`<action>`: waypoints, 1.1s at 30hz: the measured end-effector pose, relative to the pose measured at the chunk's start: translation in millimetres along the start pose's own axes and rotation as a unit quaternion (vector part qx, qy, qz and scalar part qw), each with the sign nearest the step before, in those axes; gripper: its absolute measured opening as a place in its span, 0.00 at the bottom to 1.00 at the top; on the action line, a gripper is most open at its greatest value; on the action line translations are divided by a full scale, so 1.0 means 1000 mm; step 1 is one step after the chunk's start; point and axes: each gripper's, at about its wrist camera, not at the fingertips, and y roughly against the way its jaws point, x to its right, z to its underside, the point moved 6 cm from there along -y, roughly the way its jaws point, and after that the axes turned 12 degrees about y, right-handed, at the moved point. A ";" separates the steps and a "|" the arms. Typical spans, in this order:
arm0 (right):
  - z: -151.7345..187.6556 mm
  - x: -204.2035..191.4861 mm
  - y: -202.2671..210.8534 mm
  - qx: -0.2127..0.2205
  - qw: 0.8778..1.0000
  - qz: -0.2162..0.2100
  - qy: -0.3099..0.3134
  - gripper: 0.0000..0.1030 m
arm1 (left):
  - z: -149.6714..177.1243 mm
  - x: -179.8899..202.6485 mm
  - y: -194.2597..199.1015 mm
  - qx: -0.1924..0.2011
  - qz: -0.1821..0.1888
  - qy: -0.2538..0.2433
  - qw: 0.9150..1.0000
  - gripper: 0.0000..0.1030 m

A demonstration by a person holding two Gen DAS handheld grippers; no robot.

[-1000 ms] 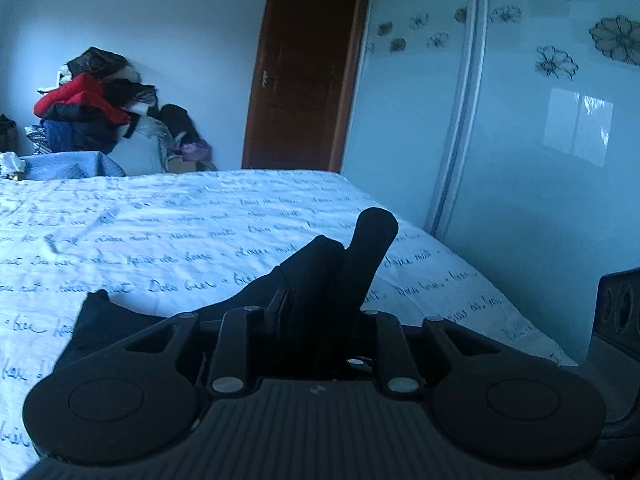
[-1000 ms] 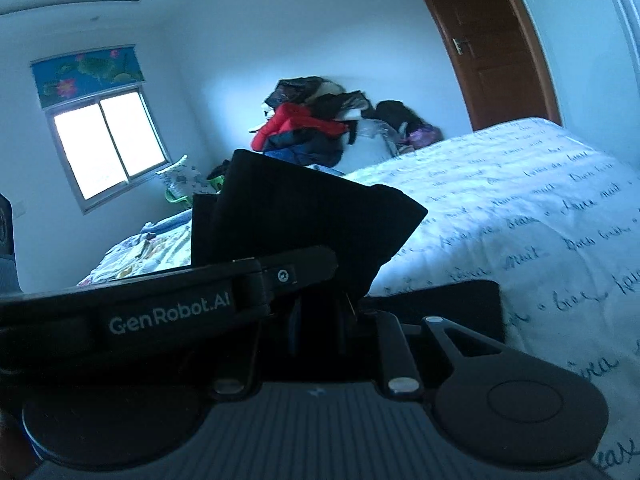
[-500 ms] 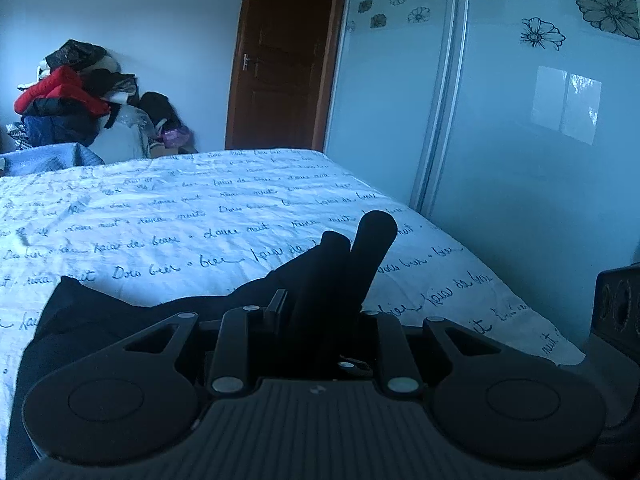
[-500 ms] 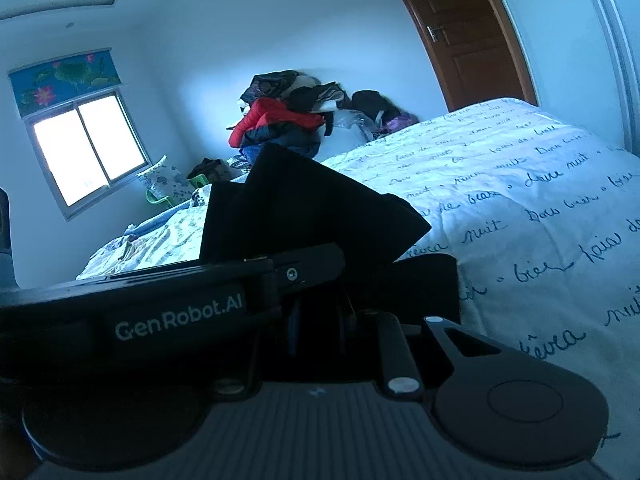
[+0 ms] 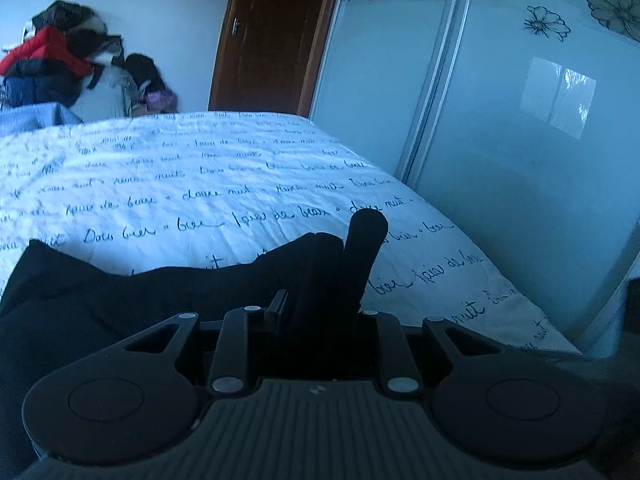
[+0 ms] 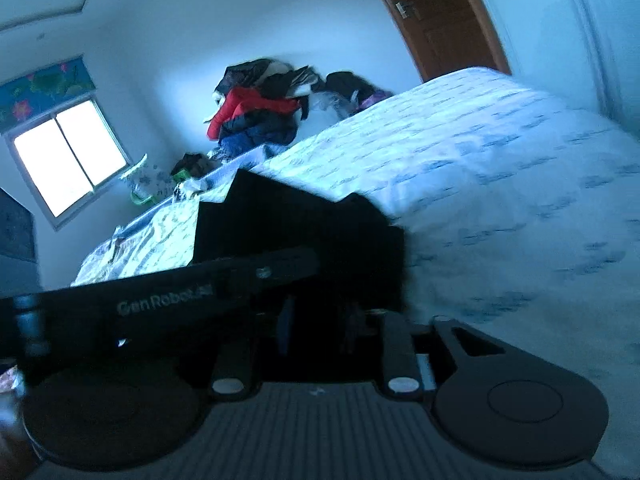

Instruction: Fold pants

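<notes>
Black pants (image 5: 100, 300) lie spread over the near left of the white bedspread (image 5: 200, 168) with handwriting print. My left gripper (image 5: 344, 240) is shut on a bunched fold of them; cloth wraps the left finger and the right finger (image 5: 366, 248) stands bare. In the right wrist view a folded slab of the pants (image 6: 300, 216) rises just ahead of my right gripper (image 6: 318, 320). Its jaws are opening with the dark cloth still between them, and the fingertips are hidden. The left gripper's body (image 6: 168, 300) crosses low on the left.
A heap of clothes (image 5: 52, 64) sits beyond the bed's far side, beside a brown door (image 5: 272, 32). Flower-patterned wardrobe doors (image 5: 500, 120) run along the right, close to the bed's edge. A bright window (image 6: 68, 156) is on the left wall.
Both grippers sank toward the bed and more of the pants now lies on the bedspread. The right view rolled and blurred, and its fingers stand slightly wider apart.
</notes>
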 end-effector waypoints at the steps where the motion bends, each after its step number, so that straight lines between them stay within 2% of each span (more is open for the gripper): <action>1: -0.001 0.006 0.013 0.003 1.000 0.010 0.006 0.38 | 0.000 0.000 -0.001 -0.002 0.000 -0.001 1.000 0.26; 5: -0.020 0.028 0.081 0.045 0.997 0.058 0.026 0.51 | 0.006 0.004 -0.004 -0.005 -0.008 -0.012 1.000 0.26; 8: -0.039 0.034 0.128 0.079 0.987 0.123 0.063 0.57 | 0.010 0.008 -0.008 -0.010 -0.013 -0.020 1.000 0.28; 9: -0.045 0.034 0.139 0.090 0.984 0.139 0.071 0.58 | 0.011 0.009 -0.009 -0.013 -0.012 -0.020 1.000 0.31; 10: -0.050 0.034 0.147 0.102 0.981 0.149 0.074 0.64 | 0.012 0.010 -0.010 -0.015 -0.008 -0.019 1.000 0.38; 11: -0.054 0.032 0.150 0.114 0.980 0.147 0.074 0.68 | 0.013 0.011 -0.011 -0.019 -0.002 -0.016 1.000 0.49; 12: -0.055 0.031 0.149 0.123 0.980 0.136 0.072 0.74 | 0.014 0.012 -0.011 -0.023 0.007 -0.013 1.000 0.54; 13: -0.055 0.031 0.143 0.126 0.982 0.124 0.064 0.75 | 0.015 0.014 -0.008 -0.027 0.015 -0.011 0.999 0.58; 16: -0.048 0.029 0.106 0.097 0.991 0.087 0.037 0.75 | 0.016 0.018 0.007 -0.027 0.030 -0.032 0.999 0.70; 18: -0.044 0.025 0.081 0.078 0.994 0.073 0.030 0.75 | 0.013 0.014 0.024 -0.011 0.024 -0.055 0.998 0.76; 21: -0.045 0.019 0.051 0.061 0.997 0.037 0.025 0.75 | 0.002 -0.004 0.047 0.023 -0.008 -0.085 0.996 0.78; 24: -0.051 0.019 0.014 0.031 0.999 -0.012 0.014 0.75 | -0.018 -0.037 0.056 0.057 -0.070 -0.094 0.991 0.78; 26: -0.051 0.025 -0.013 -0.001 0.999 -0.036 -0.003 0.75 | -0.032 -0.065 0.053 0.061 -0.112 -0.079 0.989 0.76; 28: -0.049 0.027 -0.036 -0.022 0.997 -0.068 -0.018 0.74 | -0.045 -0.094 0.048 0.050 -0.137 -0.046 0.988 0.73; 29: -0.047 0.031 -0.045 -0.035 0.996 -0.078 -0.032 0.71 | -0.049 -0.108 0.044 0.042 -0.148 -0.027 0.988 0.71; 31: -0.042 0.036 -0.058 -0.053 0.992 -0.093 -0.059 0.51 | -0.054 -0.127 0.038 0.026 -0.162 -0.003 0.986 0.70; 33: -0.036 0.039 -0.064 -0.061 0.988 -0.114 -0.086 0.40 | -0.056 -0.143 0.034 0.012 -0.172 0.016 0.985 0.70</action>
